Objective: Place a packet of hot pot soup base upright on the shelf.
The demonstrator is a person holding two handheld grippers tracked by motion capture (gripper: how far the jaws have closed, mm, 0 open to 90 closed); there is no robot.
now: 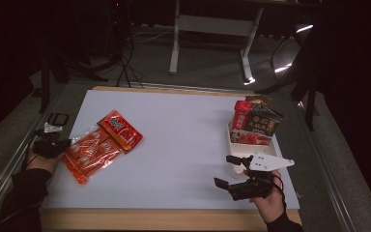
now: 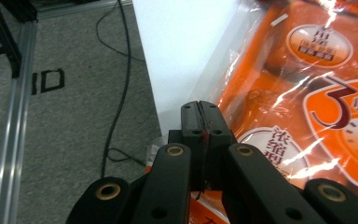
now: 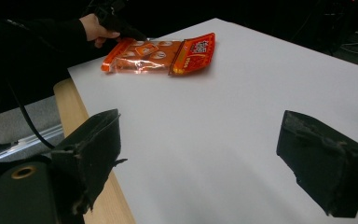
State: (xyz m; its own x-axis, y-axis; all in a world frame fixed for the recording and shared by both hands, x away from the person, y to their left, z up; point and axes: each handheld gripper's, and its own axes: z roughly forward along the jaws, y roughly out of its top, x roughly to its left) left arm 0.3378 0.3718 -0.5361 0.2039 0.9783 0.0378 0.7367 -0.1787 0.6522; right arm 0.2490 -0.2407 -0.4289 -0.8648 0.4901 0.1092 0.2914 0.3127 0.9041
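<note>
Orange snack packet, glossy clear-edged plastic printed with round white labels, lies near the white table's left edge beside a smaller red packet. Left gripper pinches its corner, jaws pressed together; right gripper hovers spread apart.

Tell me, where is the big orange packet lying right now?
In the high view the orange packet lies at the white table's left edge, by the left hand-held gripper.

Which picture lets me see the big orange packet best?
The high view: the whole orange packet lies flat at the table's left edge, by the shut left gripper. The left gripper view shows a close piece of it, with print but no outline. The right gripper view shows it small and far off.
</note>
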